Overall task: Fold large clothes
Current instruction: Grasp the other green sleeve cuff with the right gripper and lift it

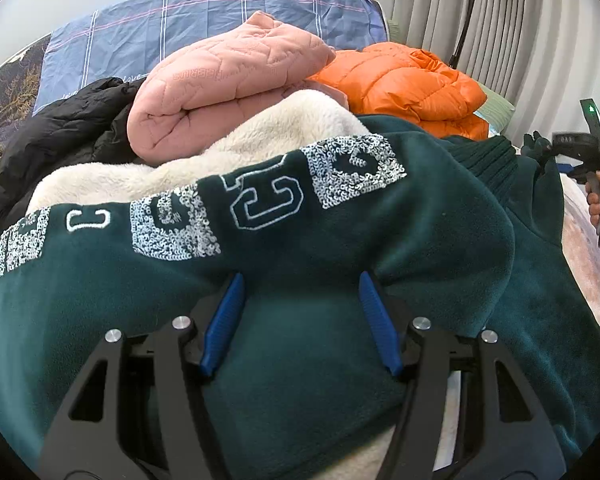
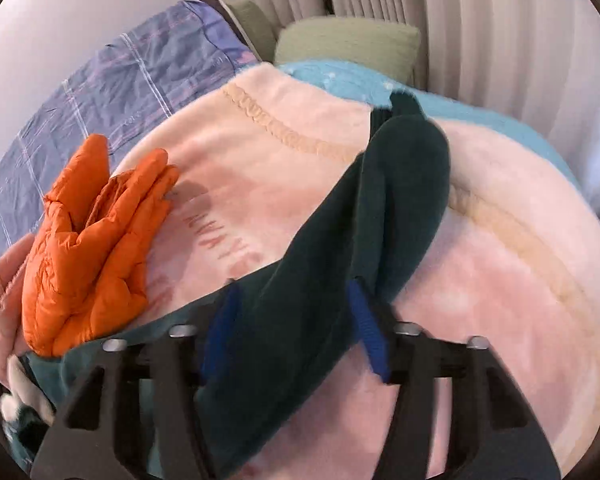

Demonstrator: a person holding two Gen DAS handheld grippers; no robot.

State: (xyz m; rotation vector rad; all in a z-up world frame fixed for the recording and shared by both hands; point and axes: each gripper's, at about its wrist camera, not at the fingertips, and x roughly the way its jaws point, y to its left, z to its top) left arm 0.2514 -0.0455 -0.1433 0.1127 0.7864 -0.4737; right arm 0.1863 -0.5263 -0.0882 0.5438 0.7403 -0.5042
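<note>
- The dark green sweatshirt lies across the front of the bed, its chest lettered in white sequins and stitching and facing up.
- The left gripper points down onto the sweatshirt body. Its blue fingers stand apart and released, their tips tucked under a raised fold of the fleece, with fabric filling the gap between them.
- The right gripper is clamped on the sweatshirt's sleeve. The sleeve runs up from between the two fingers and lies stretched over a pink plush blanket. This view is blurred.
- In the left wrist view the right gripper appears at the right edge, with a person's hand on its handle and a bit of green fabric at its tip.
- Behind the sweatshirt is a heap of other garments: a cream fleece touching it, a folded pink quilted jacket on top of that, a black jacket to the left and an orange puffer jacket to the right.
- A blue plaid cover stands at the back against the wall.
- Pale curtains hang at the far side.
</note>
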